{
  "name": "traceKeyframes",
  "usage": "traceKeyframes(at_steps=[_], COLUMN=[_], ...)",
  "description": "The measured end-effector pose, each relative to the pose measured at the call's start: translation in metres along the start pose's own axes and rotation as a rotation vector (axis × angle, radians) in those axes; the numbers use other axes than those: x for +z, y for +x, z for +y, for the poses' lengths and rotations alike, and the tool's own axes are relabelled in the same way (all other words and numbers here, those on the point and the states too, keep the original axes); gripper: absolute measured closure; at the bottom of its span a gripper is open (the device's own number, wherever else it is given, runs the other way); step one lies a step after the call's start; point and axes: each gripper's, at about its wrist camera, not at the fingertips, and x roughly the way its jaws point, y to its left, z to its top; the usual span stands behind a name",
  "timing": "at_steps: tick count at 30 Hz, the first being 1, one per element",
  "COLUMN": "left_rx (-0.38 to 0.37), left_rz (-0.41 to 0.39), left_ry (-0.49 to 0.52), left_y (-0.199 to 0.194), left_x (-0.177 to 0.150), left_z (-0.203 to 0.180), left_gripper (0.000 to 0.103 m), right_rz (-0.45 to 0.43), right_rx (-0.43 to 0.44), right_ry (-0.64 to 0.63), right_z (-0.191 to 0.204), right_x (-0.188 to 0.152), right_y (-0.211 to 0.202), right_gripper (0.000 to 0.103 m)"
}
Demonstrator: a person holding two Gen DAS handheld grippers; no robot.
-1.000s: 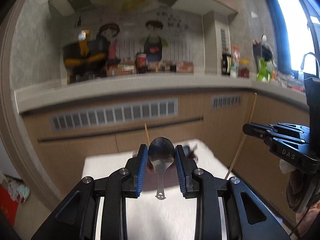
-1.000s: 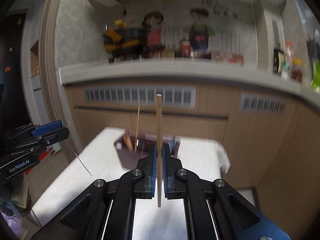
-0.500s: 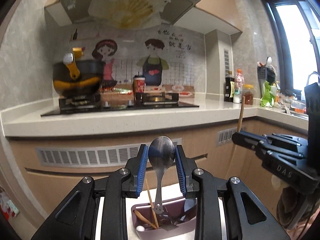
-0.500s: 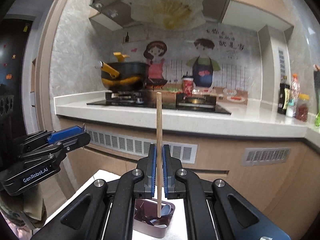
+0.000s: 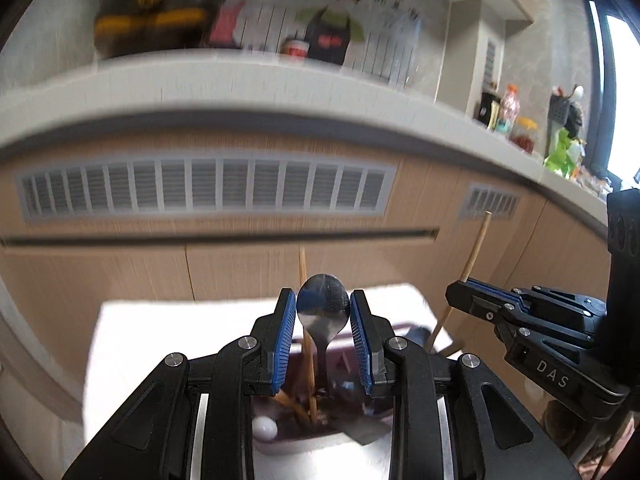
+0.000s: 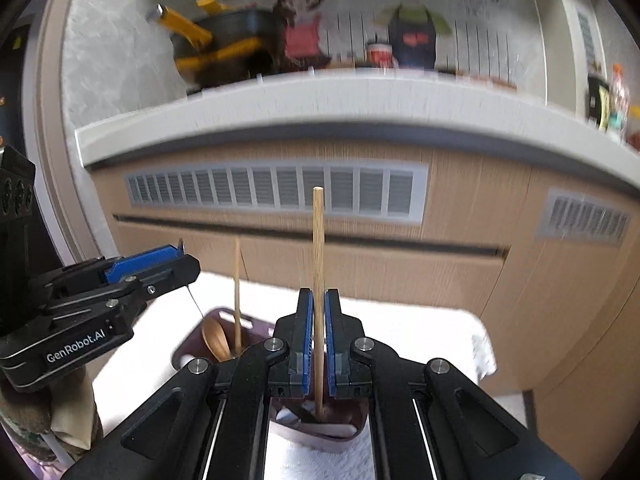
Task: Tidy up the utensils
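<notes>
My left gripper (image 5: 322,297) is shut on the bowl of a metal spoon (image 5: 323,312), whose handle hangs down into a purple utensil holder (image 5: 296,445) just below. A wooden chopstick (image 5: 303,276) stands in that holder. My right gripper (image 6: 318,309) is shut on another wooden chopstick (image 6: 318,248), held upright with its lower end inside the holder (image 6: 336,440). A wooden spoon (image 6: 216,338) and a standing chopstick (image 6: 237,288) fill the holder's left part. Each gripper shows in the other's view: the right gripper (image 5: 454,294), the left gripper (image 6: 192,266).
The holder rests on a white cloth (image 6: 420,340) over a small table. Behind it run wooden cabinets with vent grilles (image 5: 208,190) under a pale worktop (image 6: 320,100). Pots and bottles stand on the worktop.
Both grippers have dipped and come closer to the holder. The spoon handle and the held chopstick now reach down into it, and the worktop has risen in both views.
</notes>
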Motion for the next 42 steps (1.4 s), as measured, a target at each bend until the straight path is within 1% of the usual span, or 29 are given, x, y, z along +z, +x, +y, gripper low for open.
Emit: traceKeyframes(at_steps=[3, 5, 7, 8, 9, 10, 12, 15, 16, 17, 18, 20, 22, 24, 26, 29, 30, 31, 32, 34, 37, 39, 42], left_rx=[-0.004, 0.005, 0.017, 0.022, 0.027, 0.032, 0.047, 0.078, 0.092, 0.114, 0.137, 0.178, 0.204, 0.213, 0.218, 0.238, 0.244, 0.252, 0.255, 0.249, 0.266, 0.283, 0.306], left_rz=[0.065, 0.091, 0.096, 0.097, 0.095, 0.089, 0.072, 0.037, 0.025, 0.011, -0.007, -0.032, -0.042, -0.038, -0.025, -0.011, -0.008, -0.003, 0.0, 0.005, 0.008, -0.004, -0.021], left_ry=[-0.025, -0.033, -0.04, -0.043, -0.044, -0.044, -0.047, -0.054, -0.053, -0.049, -0.044, -0.024, -0.009, -0.002, 0.007, 0.036, 0.043, 0.047, 0.046, 0.033, 0.01, -0.002, 0.014], left_y=[0.018, 0.025, 0.026, 0.024, 0.021, 0.016, 0.004, -0.024, -0.033, -0.044, -0.056, -0.077, -0.094, -0.107, -0.118, -0.132, -0.135, -0.139, -0.141, -0.146, -0.154, -0.16, -0.165], left_x=[-0.014, -0.023, -0.029, -0.032, -0.035, -0.038, -0.044, -0.051, -0.053, -0.057, -0.062, -0.074, -0.09, -0.104, -0.121, -0.142, -0.149, -0.157, -0.162, -0.174, -0.183, -0.188, -0.191], left_z=[0.007, 0.01, 0.011, 0.011, 0.01, 0.009, 0.007, 0.004, 0.003, 0.0, -0.004, -0.013, -0.021, -0.029, -0.037, -0.05, -0.056, -0.06, -0.062, -0.067, -0.071, -0.074, -0.08], left_gripper=[0.072, 0.063, 0.057, 0.053, 0.051, 0.05, 0.049, 0.044, 0.036, 0.03, 0.028, 0.025, 0.022, 0.019, 0.01, 0.008, 0.007, 0.004, 0.001, 0.0, 0.0, 0.0, 0.0], right_rz=[0.052, 0.097, 0.13, 0.149, 0.161, 0.17, 0.18, 0.162, 0.15, 0.136, 0.117, 0.091, 0.076, 0.073, 0.084, 0.086, 0.078, 0.057, 0.039, 0.005, -0.011, -0.012, -0.019], right_rx=[0.012, 0.028, 0.029, 0.029, 0.024, 0.019, 0.024, 0.013, 0.005, -0.003, -0.013, -0.021, -0.026, -0.041, -0.047, -0.069, -0.088, -0.125, -0.153, -0.203, -0.254, -0.255, -0.252], right_ry=[0.016, 0.016, 0.02, 0.017, 0.018, 0.02, 0.025, 0.03, 0.032, 0.034, 0.039, 0.045, 0.038, 0.04, 0.054, 0.088, 0.088, 0.088, 0.093, 0.107, 0.105, 0.113, 0.117], right_z=[-0.003, -0.004, -0.005, -0.005, -0.005, -0.005, -0.005, -0.004, -0.003, -0.002, -0.001, 0.001, 0.005, 0.009, 0.01, 0.01, 0.011, 0.013, 0.013, 0.014, 0.016, 0.016, 0.019], right_x=[-0.013, -0.022, -0.03, -0.034, -0.038, -0.041, -0.048, -0.056, -0.058, -0.06, -0.063, -0.07, -0.08, -0.095, -0.109, -0.129, -0.136, -0.143, -0.149, -0.16, -0.172, -0.177, -0.184], right_y=[0.017, 0.03, 0.038, 0.042, 0.044, 0.045, 0.041, 0.023, 0.014, 0.005, -0.009, -0.029, -0.048, -0.066, -0.079, -0.098, -0.104, -0.112, -0.118, -0.131, -0.143, -0.15, -0.156], right_gripper=[0.098, 0.098, 0.092, 0.087, 0.084, 0.078, 0.073, 0.062, 0.057, 0.049, 0.044, 0.025, 0.014, 0.013, 0.013, 0.011, 0.011, 0.01, 0.007, 0.003, 0.003, 0.003, 0.003])
